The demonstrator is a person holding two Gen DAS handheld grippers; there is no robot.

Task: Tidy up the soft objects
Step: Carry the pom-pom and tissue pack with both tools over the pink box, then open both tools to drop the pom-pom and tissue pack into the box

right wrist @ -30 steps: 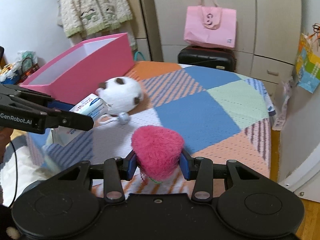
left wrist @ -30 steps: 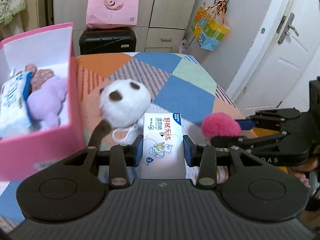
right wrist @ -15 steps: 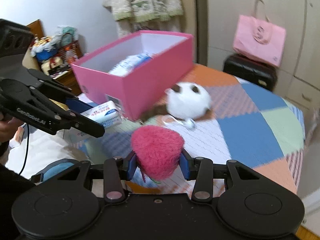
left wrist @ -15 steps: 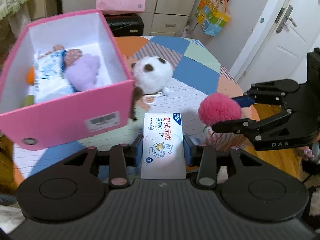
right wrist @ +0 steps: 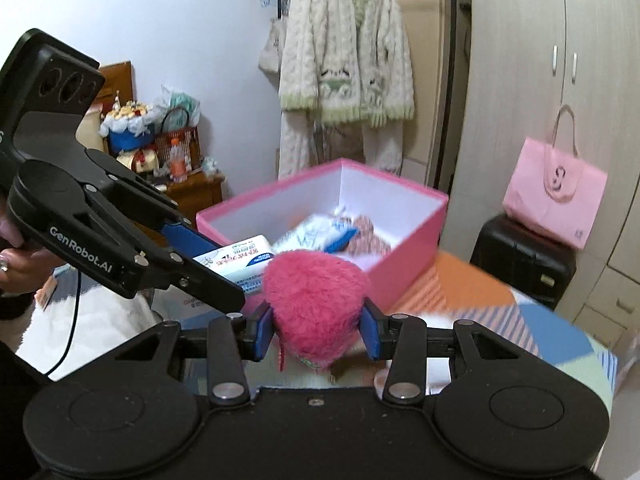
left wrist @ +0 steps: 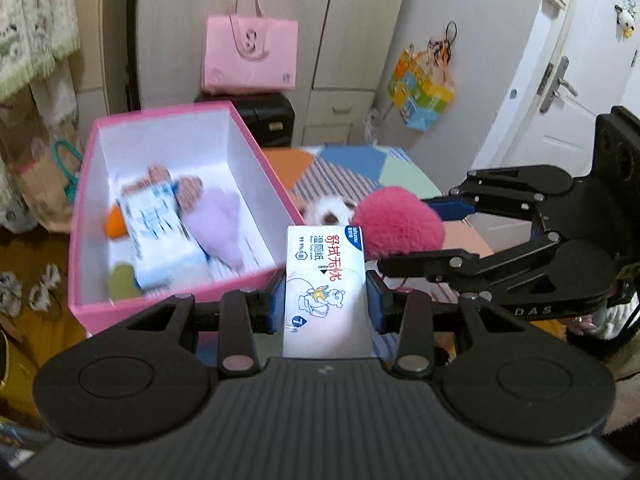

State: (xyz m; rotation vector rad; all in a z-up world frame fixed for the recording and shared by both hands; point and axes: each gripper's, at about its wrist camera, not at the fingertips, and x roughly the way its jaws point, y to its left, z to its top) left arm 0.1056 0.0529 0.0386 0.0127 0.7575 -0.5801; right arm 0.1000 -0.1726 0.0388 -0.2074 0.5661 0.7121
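Pink box (left wrist: pixel 256 152): sitting ahead and to the left of the left gripper (left wrist: pixel 326 304), and straight ahead of the right gripper (right wrist: pixel 318 330); it is already holding a blue-and-white pack, a lilac plush and some smaller soft pieces.
Left gripper: clamping a white wipes pack (left wrist: pixel 325 280) between its blue pads, the pack sticking out forward over the near rim of the box.
Right gripper: squeezing a fluffy pink pompom (right wrist: pixel 316 312), which is bulging out past both pads; seen from the left wrist, the pompom is touching or nearly touching the wipes pack.
White plush (left wrist: pixel 330 210): lying on the patchwork cover beyond the pack, outside the box and partly hidden.
Risk, crowding: both loads are heading for the same near corner, so one gripper is likely bumping the other or knocking its load loose.
Risk, drop point: the pack is hanging over the rim rather than the middle, so letting go here may be tipping it outside.
Risk, fuzz: pompom fibres may be clinging to a pad when it lets go.
Writing, pack: red Chinese characters, "OPEN" by an arrow, "99.9%", a "7" and a bear drawing.
Writing, grippers: "GenRobot.AI" on the left one, "DAS" on the right.
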